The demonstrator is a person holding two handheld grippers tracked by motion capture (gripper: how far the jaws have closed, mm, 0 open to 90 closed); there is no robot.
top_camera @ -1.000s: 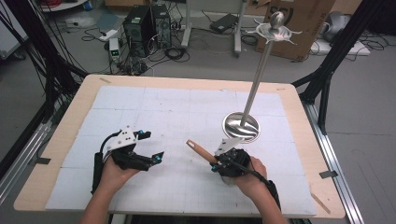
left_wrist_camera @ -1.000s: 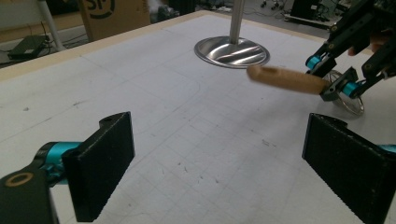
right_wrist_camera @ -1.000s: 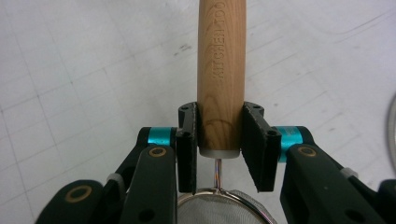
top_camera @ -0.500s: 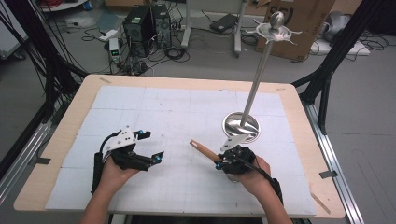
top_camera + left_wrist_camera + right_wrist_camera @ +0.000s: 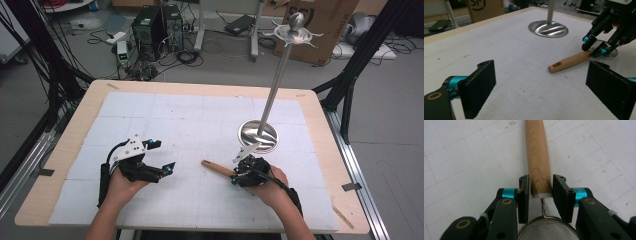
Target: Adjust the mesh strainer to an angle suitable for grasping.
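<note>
A small strainer lies on the white mat, its wooden handle (image 5: 216,168) pointing left and its wire mesh (image 5: 547,230) under my right hand. My right gripper (image 5: 235,174) is shut on the handle's mesh end; in the right gripper view (image 5: 540,190) both pads press the wood (image 5: 537,152). In the left gripper view the handle (image 5: 570,61) runs from that gripper (image 5: 594,46) toward me. My left gripper (image 5: 161,155) rests at the front left, open with nothing between its fingers (image 5: 542,75).
A metal stand with a round shiny base (image 5: 258,134) and a tall leaning pole topped by hooks (image 5: 295,32) rises just behind my right hand; its base (image 5: 548,28) also shows in the left gripper view. The wooden table edge (image 5: 60,150) frames the mat.
My right hand has shifted slightly toward the near edge, and the strainer's handle has moved a little with it. The left gripper has stayed put.
</note>
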